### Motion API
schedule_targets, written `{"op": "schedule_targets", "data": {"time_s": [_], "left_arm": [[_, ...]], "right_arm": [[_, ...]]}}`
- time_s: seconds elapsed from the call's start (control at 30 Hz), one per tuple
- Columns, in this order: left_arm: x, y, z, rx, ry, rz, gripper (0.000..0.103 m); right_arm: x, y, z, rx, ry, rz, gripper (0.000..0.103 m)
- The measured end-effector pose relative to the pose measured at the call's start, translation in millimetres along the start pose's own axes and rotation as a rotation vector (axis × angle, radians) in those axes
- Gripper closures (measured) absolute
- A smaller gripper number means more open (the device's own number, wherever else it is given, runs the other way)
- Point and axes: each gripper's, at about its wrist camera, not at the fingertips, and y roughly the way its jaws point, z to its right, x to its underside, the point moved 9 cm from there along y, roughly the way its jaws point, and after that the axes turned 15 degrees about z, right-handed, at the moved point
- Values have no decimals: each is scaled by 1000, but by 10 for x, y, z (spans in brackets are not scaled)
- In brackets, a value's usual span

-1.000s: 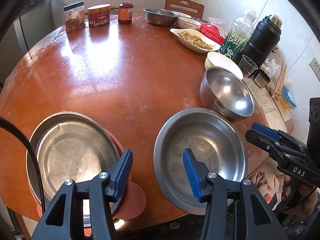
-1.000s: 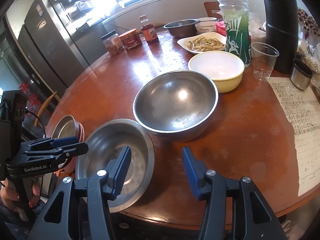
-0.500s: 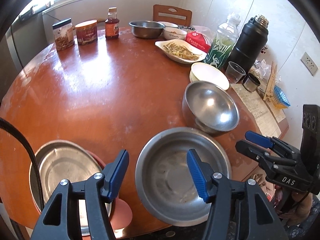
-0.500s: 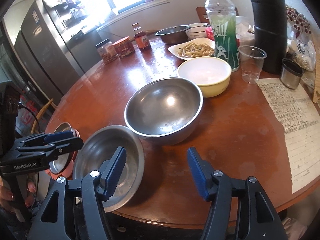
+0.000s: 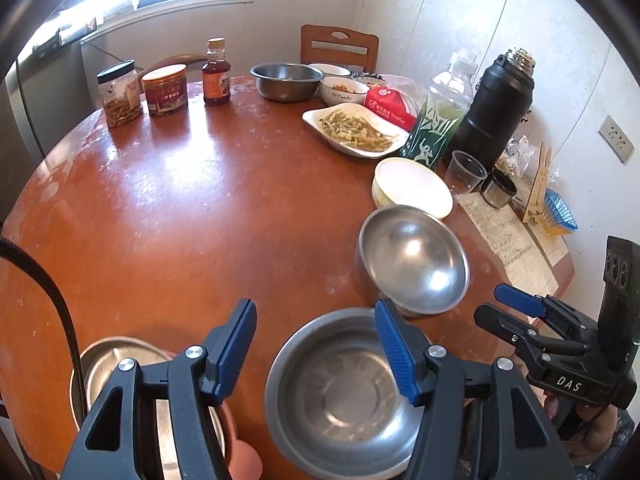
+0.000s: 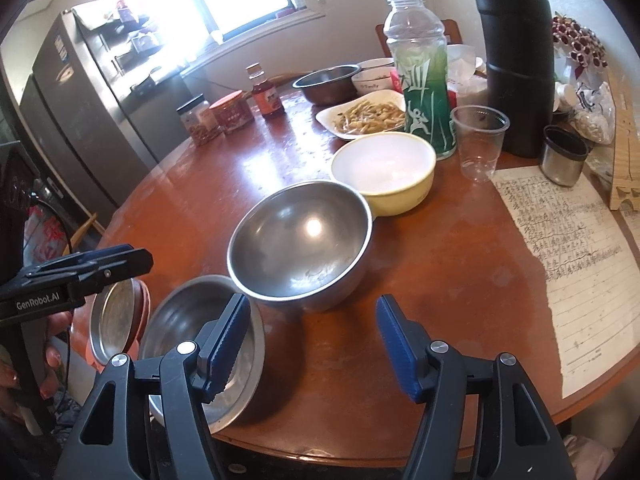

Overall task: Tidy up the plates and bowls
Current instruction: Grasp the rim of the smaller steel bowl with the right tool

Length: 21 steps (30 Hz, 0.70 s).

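On the round brown table (image 5: 200,208) near its front edge stand a steel plate (image 5: 120,364) on a pink dish, a shallow steel basin (image 5: 340,392) and a deeper steel bowl (image 5: 416,264). A yellow bowl (image 5: 412,188) with a white inside touches the steel bowl behind. My left gripper (image 5: 316,348) is open and empty, held above the basin's near-left rim. My right gripper (image 6: 312,340) is open and empty in front of the steel bowl (image 6: 300,240), with the basin (image 6: 200,328) at its left finger. The yellow bowl (image 6: 384,172) sits beyond.
A white dish of food (image 5: 356,132), a green bottle (image 5: 436,120), a black flask (image 5: 496,108), a plastic cup (image 5: 464,170) and a small steel cup (image 5: 498,194) crowd the right. Jars (image 5: 120,96) and a steel bowl (image 5: 286,80) stand at the back. A paper sheet (image 6: 576,248) lies at right.
Both grippers have drawn back and tilted up, so the plate and bowls sit lower in view. Both stay open and empty. No dish has moved.
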Motion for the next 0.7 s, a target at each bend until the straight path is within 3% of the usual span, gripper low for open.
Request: {"op": "schedule_targets", "data": {"time_s": [0.7], "left_arm": [[-169,423,246,39,46,-46,41]], "right_arm": [[-293,94,159,55,18,49,34]]}}
